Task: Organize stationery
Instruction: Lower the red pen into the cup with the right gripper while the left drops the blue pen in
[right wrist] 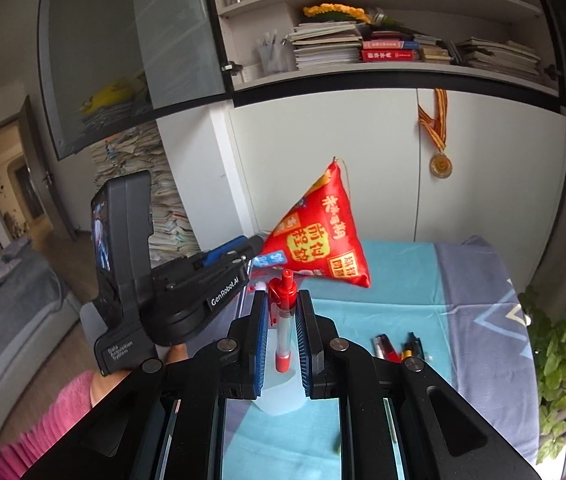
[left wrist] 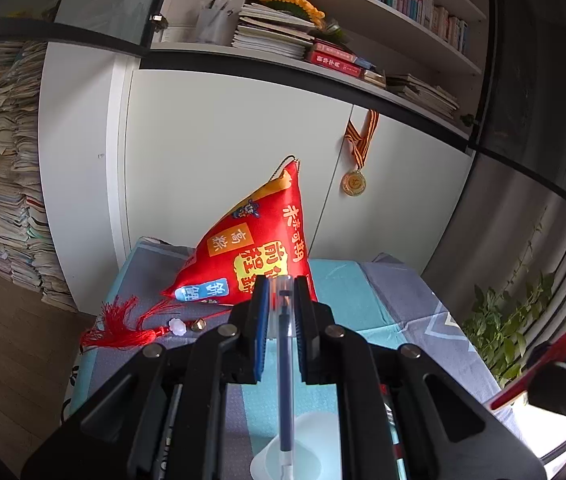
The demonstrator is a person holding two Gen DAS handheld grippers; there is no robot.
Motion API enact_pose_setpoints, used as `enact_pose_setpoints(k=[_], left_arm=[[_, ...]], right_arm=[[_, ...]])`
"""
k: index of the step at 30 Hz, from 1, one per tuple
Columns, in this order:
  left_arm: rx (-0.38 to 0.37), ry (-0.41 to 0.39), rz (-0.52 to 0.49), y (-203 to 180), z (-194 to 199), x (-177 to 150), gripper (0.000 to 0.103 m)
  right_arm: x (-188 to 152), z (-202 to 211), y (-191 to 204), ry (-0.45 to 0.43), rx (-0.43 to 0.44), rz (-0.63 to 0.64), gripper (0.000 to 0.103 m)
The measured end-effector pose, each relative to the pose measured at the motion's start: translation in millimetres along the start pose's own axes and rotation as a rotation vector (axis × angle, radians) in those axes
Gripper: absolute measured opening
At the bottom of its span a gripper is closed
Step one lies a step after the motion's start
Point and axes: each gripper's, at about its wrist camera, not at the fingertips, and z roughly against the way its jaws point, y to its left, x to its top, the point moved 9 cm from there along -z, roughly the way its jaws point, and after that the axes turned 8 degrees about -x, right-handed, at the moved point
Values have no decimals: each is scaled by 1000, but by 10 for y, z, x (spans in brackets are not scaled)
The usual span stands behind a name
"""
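1. Above the translucent white plastic cup (left wrist: 299, 446), a blue-ink pen with clear barrel (left wrist: 285, 360) is gripped by the left gripper (left wrist: 281, 312), its long axis along the fingers, pointing down.
2. Over the same cup (right wrist: 281, 394), a red-capped clear pen (right wrist: 283, 320) is clamped by the right gripper (right wrist: 281, 320), and seems equally near.

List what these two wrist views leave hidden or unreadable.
- Left wrist view: the blue pen's tip, cut off by the bottom edge over the clear cup.
- Right wrist view: most of the cup, behind the jaws holding the red pen.
- Right wrist view: spare pens partly behind the gripper frame.

Two held pens (left wrist: 285, 364) (right wrist: 282, 320), one cup (left wrist: 303, 452), perhaps three loose pens (right wrist: 397, 347).
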Motion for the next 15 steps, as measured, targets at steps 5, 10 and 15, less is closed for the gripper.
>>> enact_pose_setpoints(k=[5, 10, 15], left_arm=[[-43, -26, 61, 23, 13, 156, 10], [-42, -24, 37, 6, 3, 118, 10], [-19, -4, 43, 113, -7, -64, 10]], right_arm=[[-33, -178, 28, 37, -8, -11, 15], [-62, -240, 4, 51, -19, -15, 14], [-137, -354, 27, 82, -31, -1, 15]])
